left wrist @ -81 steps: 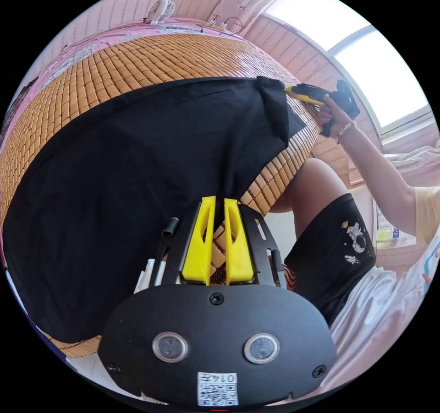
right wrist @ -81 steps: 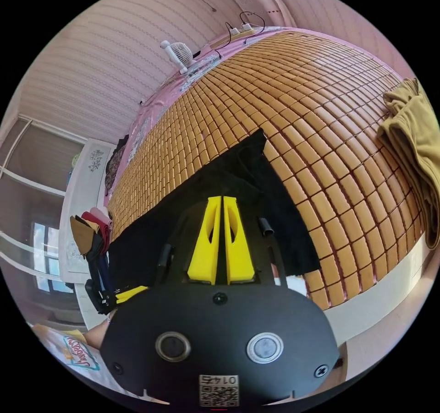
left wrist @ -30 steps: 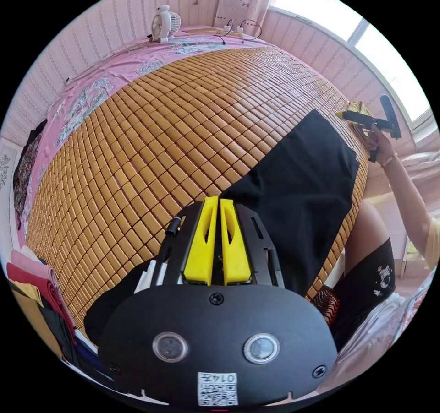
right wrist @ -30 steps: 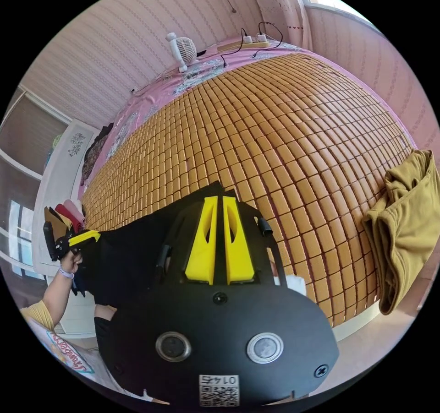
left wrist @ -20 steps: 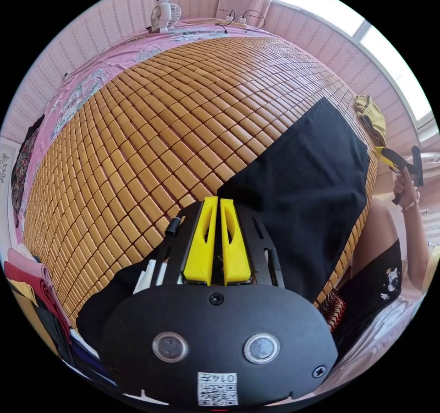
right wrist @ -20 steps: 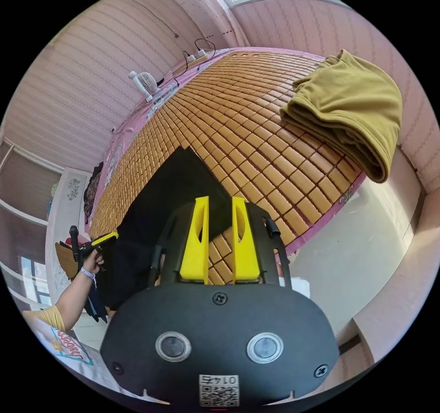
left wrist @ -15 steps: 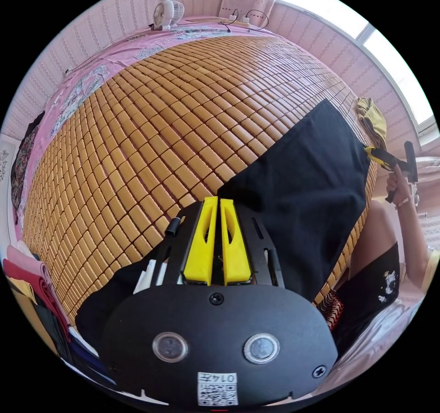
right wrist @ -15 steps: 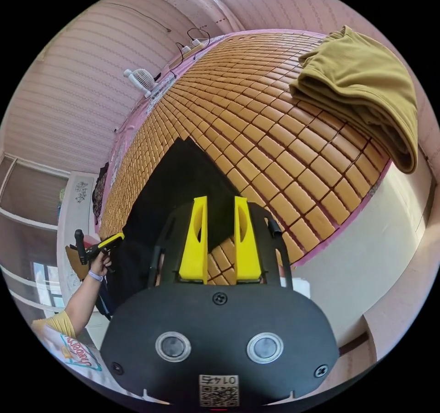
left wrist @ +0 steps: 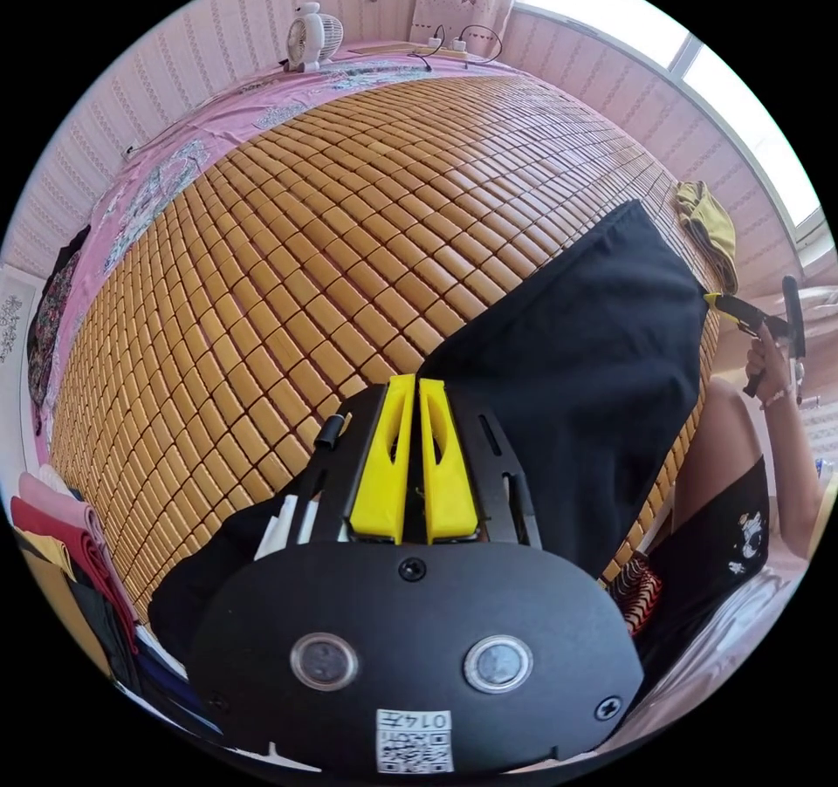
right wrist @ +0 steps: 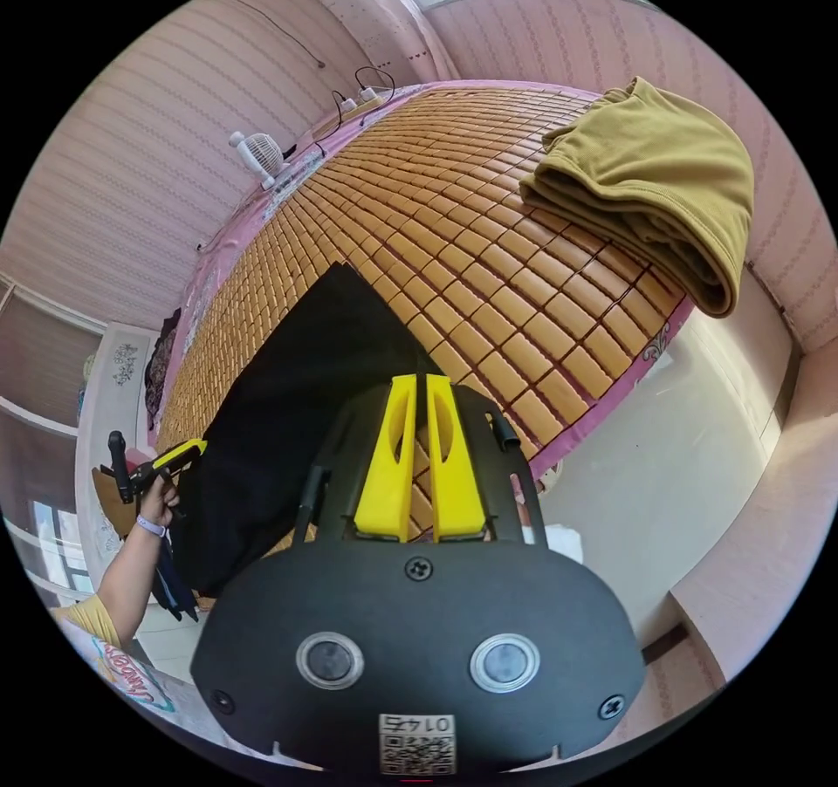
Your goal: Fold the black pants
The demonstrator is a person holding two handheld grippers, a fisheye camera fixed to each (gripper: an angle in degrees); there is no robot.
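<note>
**Black cloth folded on the bamboo mat, one gripper clear of it**

Black pants (left wrist: 567, 386) lie folded flat at the near edge of the bamboo mat (left wrist: 288, 255) on the bed. In the left gripper view, the left gripper (left wrist: 408, 386) has its jaws narrow over the pants' near corner; whether cloth is pinched I cannot tell. If it is, lifting away could drag the fold open.

In the right gripper view, the right gripper (right wrist: 419, 381) hangs nearly closed and empty beyond the pants' edge (right wrist: 297, 386). An olive garment (right wrist: 655, 185) sits farther along the mat. No containers are visible.
</note>
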